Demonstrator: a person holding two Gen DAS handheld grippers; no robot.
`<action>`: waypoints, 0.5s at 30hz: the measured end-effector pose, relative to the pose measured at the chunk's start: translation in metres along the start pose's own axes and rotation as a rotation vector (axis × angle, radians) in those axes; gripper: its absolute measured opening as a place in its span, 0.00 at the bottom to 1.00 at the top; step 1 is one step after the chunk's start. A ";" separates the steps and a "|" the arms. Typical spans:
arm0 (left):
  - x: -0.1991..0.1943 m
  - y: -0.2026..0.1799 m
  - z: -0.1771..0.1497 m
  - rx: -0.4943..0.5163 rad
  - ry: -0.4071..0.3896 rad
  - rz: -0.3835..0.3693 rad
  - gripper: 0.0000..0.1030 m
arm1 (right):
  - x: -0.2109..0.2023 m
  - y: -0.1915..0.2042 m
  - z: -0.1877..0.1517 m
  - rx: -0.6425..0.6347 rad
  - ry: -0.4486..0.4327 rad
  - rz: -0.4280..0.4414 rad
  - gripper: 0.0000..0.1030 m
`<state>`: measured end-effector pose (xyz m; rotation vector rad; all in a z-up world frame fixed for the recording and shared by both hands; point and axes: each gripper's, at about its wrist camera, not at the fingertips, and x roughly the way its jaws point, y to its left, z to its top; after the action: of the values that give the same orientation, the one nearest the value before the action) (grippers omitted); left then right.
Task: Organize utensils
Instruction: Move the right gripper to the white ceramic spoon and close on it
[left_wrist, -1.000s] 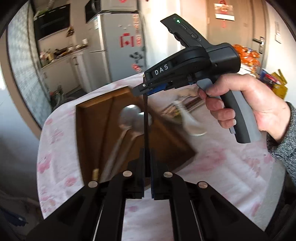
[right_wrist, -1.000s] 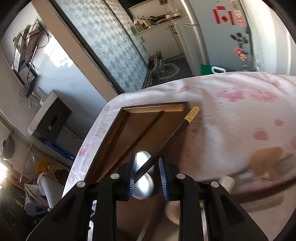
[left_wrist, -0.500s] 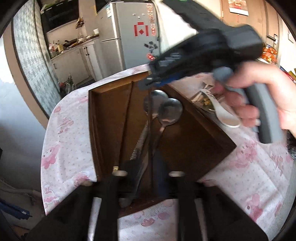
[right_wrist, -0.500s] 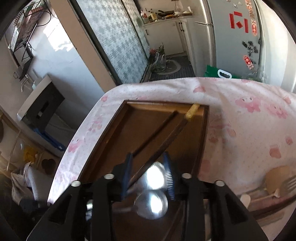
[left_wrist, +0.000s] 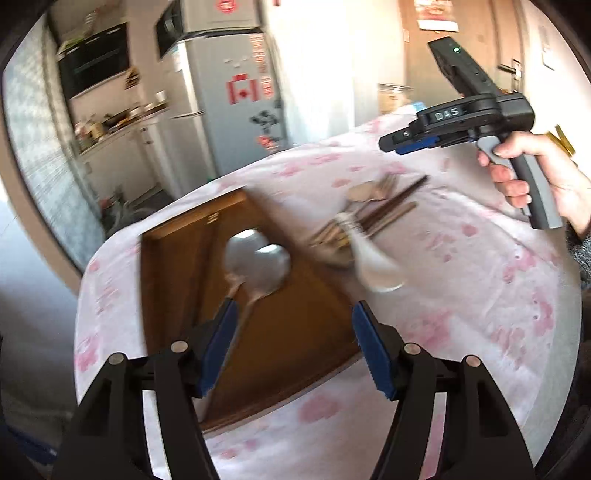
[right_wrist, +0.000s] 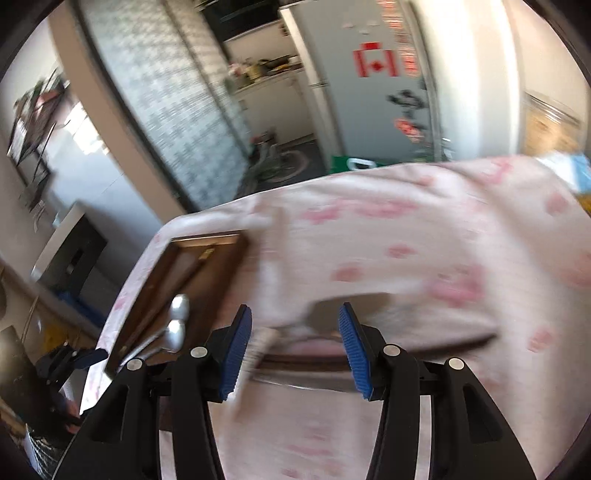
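Observation:
A brown wooden tray (left_wrist: 295, 317) lies on the pink-patterned tablecloth and holds two metal spoons (left_wrist: 258, 258); dark chopsticks lie in its left compartment (left_wrist: 207, 251). A loose pile of utensils (left_wrist: 373, 210) with forks, chopsticks and a white ceramic spoon (left_wrist: 373, 266) lies right of the tray. My left gripper (left_wrist: 291, 343) is open and empty above the tray's near end. My right gripper (right_wrist: 295, 347) is open and empty over the blurred pile (right_wrist: 351, 332); it also shows in the left wrist view (left_wrist: 402, 144). The tray (right_wrist: 173, 295) is at its left.
The round table's edge (left_wrist: 85, 295) drops off left of the tray. A fridge (left_wrist: 236, 92) and kitchen counter stand behind. The tablecloth (left_wrist: 480, 295) extends to the right of the pile.
Both grippers opened and let go of the chopsticks, which now lie in the tray. The right gripper swung right over the loose pile. The left gripper drew back.

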<state>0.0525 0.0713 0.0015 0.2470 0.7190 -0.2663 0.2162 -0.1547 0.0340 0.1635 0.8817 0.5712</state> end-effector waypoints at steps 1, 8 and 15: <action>0.006 -0.008 0.005 0.014 0.003 -0.010 0.66 | -0.001 -0.007 -0.002 0.011 -0.002 0.000 0.48; 0.042 -0.047 0.023 0.058 0.046 -0.082 0.66 | 0.007 -0.041 -0.020 0.058 0.011 0.038 0.48; 0.073 -0.068 0.033 0.093 0.089 -0.076 0.66 | 0.020 -0.046 -0.026 0.066 0.022 0.095 0.48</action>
<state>0.1035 -0.0138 -0.0324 0.3219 0.8063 -0.3636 0.2252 -0.1848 -0.0129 0.2602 0.9181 0.6336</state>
